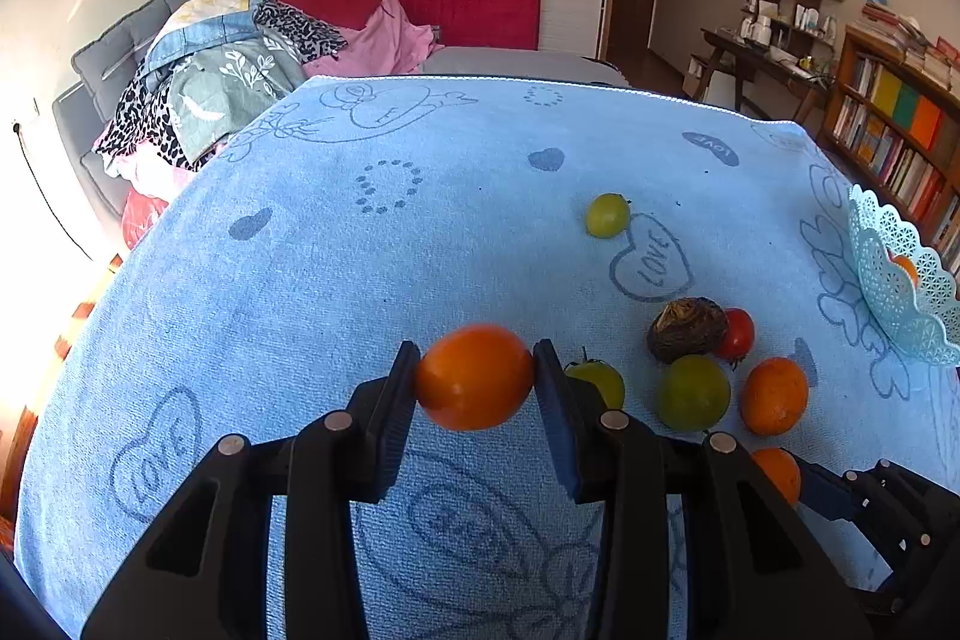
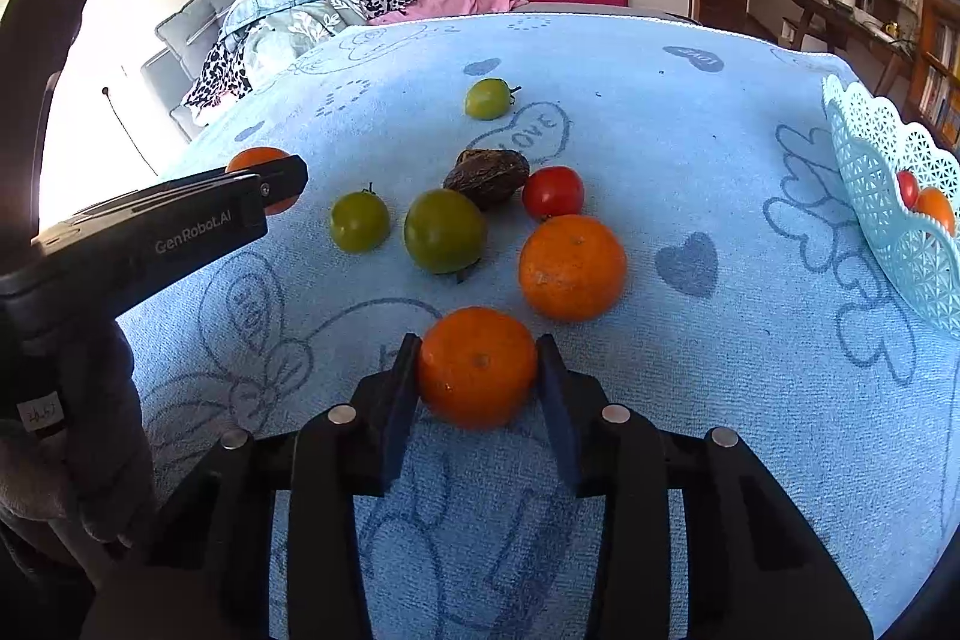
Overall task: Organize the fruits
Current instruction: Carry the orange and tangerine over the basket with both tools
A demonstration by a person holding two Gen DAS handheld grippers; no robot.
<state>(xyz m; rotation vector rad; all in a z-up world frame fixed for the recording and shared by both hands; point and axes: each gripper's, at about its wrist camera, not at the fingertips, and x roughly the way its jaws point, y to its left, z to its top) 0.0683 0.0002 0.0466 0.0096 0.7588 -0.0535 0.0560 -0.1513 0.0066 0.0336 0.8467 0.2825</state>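
Note:
My left gripper is shut on a smooth orange tomato, held just above the blue towel. My right gripper is shut on a tangerine, both pads against its sides, low over the towel. In the right wrist view the left gripper reaches in from the left with its orange tomato half hidden. On the towel lie a second tangerine, two green tomatoes, a red tomato, a brown wrinkled fruit and a far green tomato.
A pale blue lace-pattern basket stands at the towel's right edge, with a red and an orange fruit inside. A gloved hand holds the left gripper. Behind the table are a bed piled with clothes and bookshelves.

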